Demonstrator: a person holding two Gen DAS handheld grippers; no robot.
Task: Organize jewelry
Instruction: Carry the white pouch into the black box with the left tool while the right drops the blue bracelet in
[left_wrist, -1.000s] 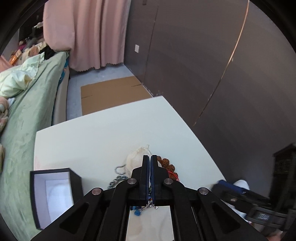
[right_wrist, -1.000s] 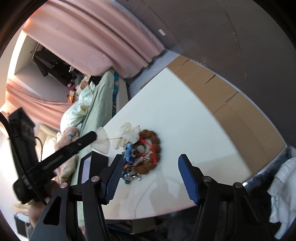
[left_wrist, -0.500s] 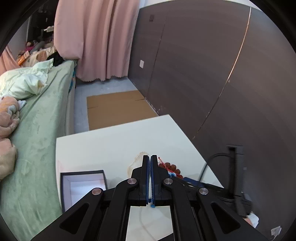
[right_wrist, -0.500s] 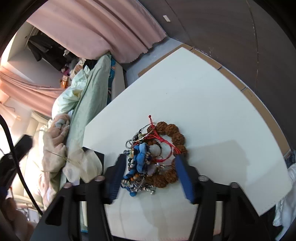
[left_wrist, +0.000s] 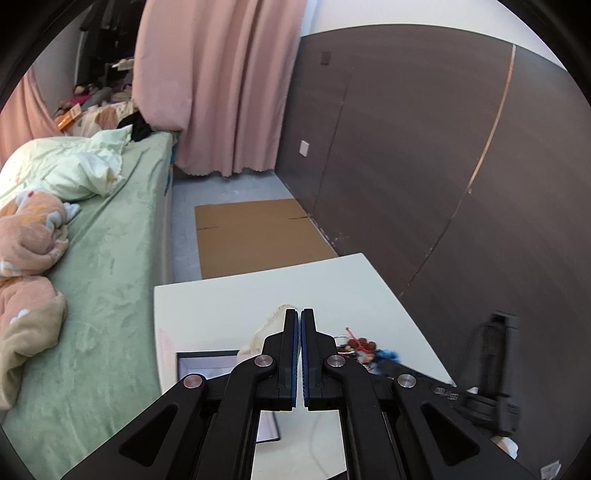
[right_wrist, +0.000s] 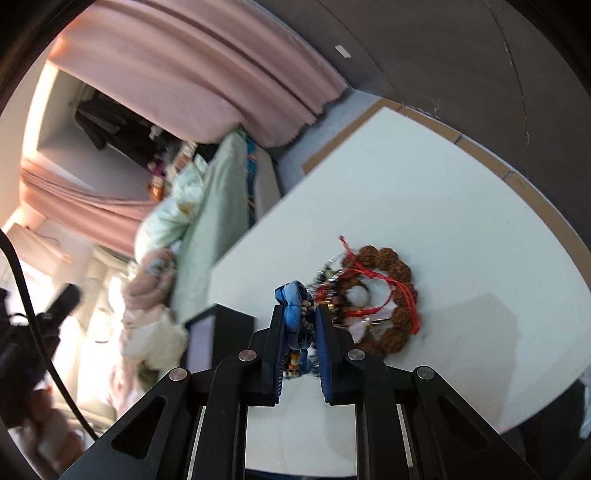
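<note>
A jewelry pile lies on the white table (right_wrist: 461, 206): a brown bead bracelet (right_wrist: 399, 288) with a red cord, small chains, and a blue tasselled bead string (right_wrist: 293, 306). My right gripper (right_wrist: 299, 325) is shut on the blue bead string at the pile's left edge. My left gripper (left_wrist: 299, 325) is shut, raised above the table; a thin drawstring hangs below it to a cream cloth pouch (left_wrist: 266, 328). The open black jewelry box (left_wrist: 207, 365) sits left of the pouch; the box also shows in the right wrist view (right_wrist: 207, 332). The pile also shows in the left wrist view (left_wrist: 365, 350).
A green bed (left_wrist: 103, 266) with pillows runs along the table's left side. Flat cardboard (left_wrist: 255, 236) lies on the floor beyond the table. A dark wall (left_wrist: 443, 184) is on the right, a pink curtain (left_wrist: 221, 92) at the back.
My right gripper moved down onto the pile and closed on the blue bead string. My left gripper rose and drew back, still shut, with the pouch near the box.
</note>
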